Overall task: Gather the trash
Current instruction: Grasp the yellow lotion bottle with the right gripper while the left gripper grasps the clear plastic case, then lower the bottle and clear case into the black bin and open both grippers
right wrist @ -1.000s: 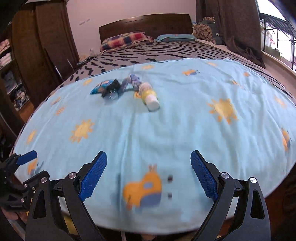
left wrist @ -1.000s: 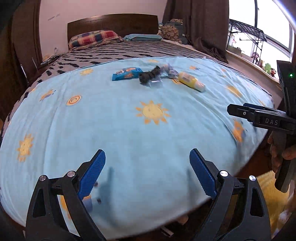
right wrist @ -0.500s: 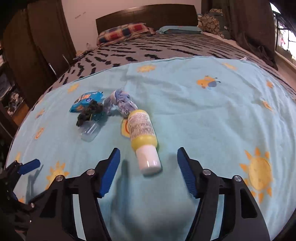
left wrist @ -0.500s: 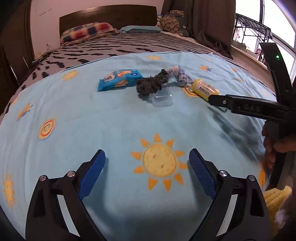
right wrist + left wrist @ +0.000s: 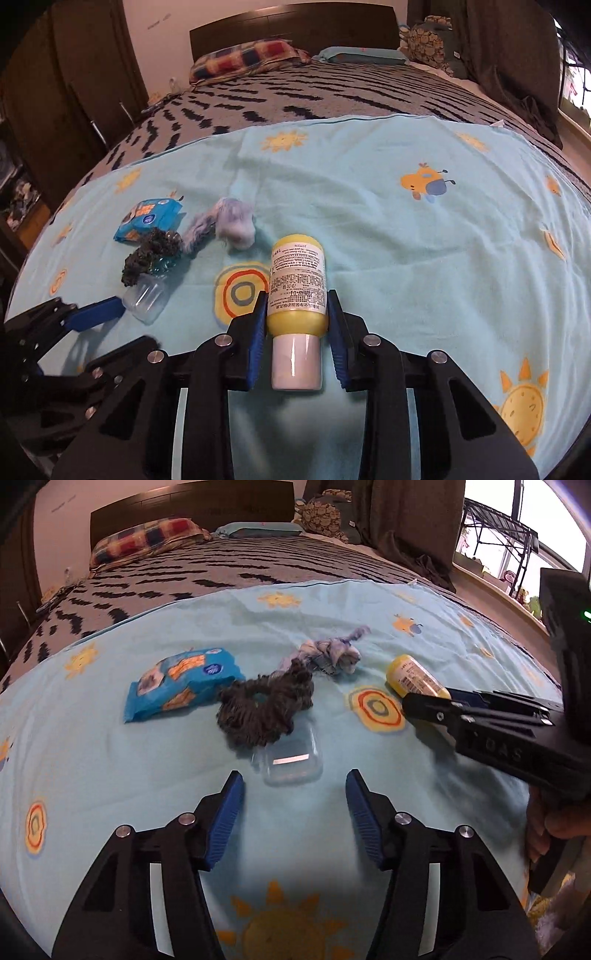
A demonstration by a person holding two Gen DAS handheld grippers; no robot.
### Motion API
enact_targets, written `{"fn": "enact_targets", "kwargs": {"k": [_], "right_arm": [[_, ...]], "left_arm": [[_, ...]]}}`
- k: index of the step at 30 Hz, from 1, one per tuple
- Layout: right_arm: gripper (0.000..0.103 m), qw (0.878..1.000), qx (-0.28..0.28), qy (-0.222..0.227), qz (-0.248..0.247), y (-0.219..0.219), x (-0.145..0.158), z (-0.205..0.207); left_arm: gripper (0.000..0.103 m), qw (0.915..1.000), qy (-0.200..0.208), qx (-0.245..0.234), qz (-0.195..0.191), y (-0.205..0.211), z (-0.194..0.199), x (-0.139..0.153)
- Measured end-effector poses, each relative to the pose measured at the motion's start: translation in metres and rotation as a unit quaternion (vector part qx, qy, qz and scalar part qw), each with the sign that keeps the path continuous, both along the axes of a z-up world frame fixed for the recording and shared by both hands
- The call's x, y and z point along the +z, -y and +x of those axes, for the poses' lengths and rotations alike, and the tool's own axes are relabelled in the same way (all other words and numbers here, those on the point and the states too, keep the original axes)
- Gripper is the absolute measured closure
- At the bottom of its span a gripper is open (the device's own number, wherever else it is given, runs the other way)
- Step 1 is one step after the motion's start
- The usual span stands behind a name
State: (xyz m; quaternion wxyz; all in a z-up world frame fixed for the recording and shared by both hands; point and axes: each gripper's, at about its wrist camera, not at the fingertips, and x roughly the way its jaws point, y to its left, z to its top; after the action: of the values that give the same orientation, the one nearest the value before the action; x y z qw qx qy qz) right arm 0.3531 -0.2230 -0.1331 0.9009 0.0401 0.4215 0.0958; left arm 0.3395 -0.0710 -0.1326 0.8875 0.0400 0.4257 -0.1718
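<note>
The right gripper (image 5: 296, 325) straddles the yellow bottle (image 5: 297, 280) lying on the light-blue sun-print sheet (image 5: 388, 229) — its blue pads (image 5: 258, 332) sit against the bottle's sides. The left gripper (image 5: 294, 812) hovers spread wide, holding nothing, just short of the clear plastic container (image 5: 291, 764) — partly under a dark scrunchie (image 5: 266, 709).

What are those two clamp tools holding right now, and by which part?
The right gripper has closed on the yellow bottle, gripping its lower body just above the white cap. The left gripper is open and holds nothing, just short of the clear plastic container.
</note>
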Motion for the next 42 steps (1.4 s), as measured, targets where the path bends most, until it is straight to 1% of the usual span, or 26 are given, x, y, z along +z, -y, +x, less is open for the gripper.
{"fn": "enact_targets", "kwargs": {"k": [3, 7, 10, 14, 16, 21, 27, 31, 34, 37, 42], "right_arm": [[0.071, 1.000, 0.004, 0.003, -0.001, 0.001, 0.000, -0.002], [0.071, 1.000, 0.005, 0.005, 0.000, 0.004, 0.001, -0.006], [0.071, 1.000, 0.005, 0.006, 0.000, 0.005, 0.002, -0.013], [0.071, 1.000, 0.006, 0.008, 0.000, 0.006, 0.005, -0.029], [0.071, 1.000, 0.007, 0.008, -0.001, 0.006, 0.006, -0.042], [0.071, 1.000, 0.007, 0.006, 0.000, 0.006, 0.007, -0.079], [0.071, 1.000, 0.012, 0.008, 0.009, 0.002, 0.008, -0.128], [0.071, 1.000, 0.020, 0.010, 0.019, -0.004, 0.009, -0.165], [0.071, 0.999, 0.025, 0.013, 0.020, -0.010, 0.008, -0.195], [0.071, 0.999, 0.031, 0.014, 0.026, -0.014, 0.006, -0.224], [0.071, 0.999, 0.042, 0.006, 0.024, -0.020, -0.005, -0.263]], "left_arm": [[0.051, 1.0000, -0.001, 0.000, 0.000, 0.005, 0.011, 0.000], [0.067, 1.0000, -0.003, 0.001, -0.001, 0.008, 0.017, 0.001], [0.067, 1.0000, -0.002, 0.002, -0.004, 0.006, 0.012, 0.002], [0.067, 1.0000, 0.003, 0.000, -0.003, 0.001, -0.010, 0.006], [0.067, 1.0000, 0.005, -0.002, -0.002, -0.001, -0.023, 0.006], [0.067, 0.9999, 0.012, -0.005, 0.007, -0.008, -0.071, 0.003], [0.067, 0.9998, 0.017, -0.006, -0.013, -0.017, -0.129, 0.011], [0.067, 0.9995, 0.027, -0.013, -0.013, -0.018, -0.173, 0.015], [0.067, 0.9989, 0.042, -0.020, -0.004, -0.018, -0.202, 0.019], [0.067, 0.9984, 0.049, -0.026, -0.010, -0.019, -0.230, 0.022], [0.067, 0.9983, 0.045, -0.029, -0.023, -0.024, -0.268, 0.015]]}}
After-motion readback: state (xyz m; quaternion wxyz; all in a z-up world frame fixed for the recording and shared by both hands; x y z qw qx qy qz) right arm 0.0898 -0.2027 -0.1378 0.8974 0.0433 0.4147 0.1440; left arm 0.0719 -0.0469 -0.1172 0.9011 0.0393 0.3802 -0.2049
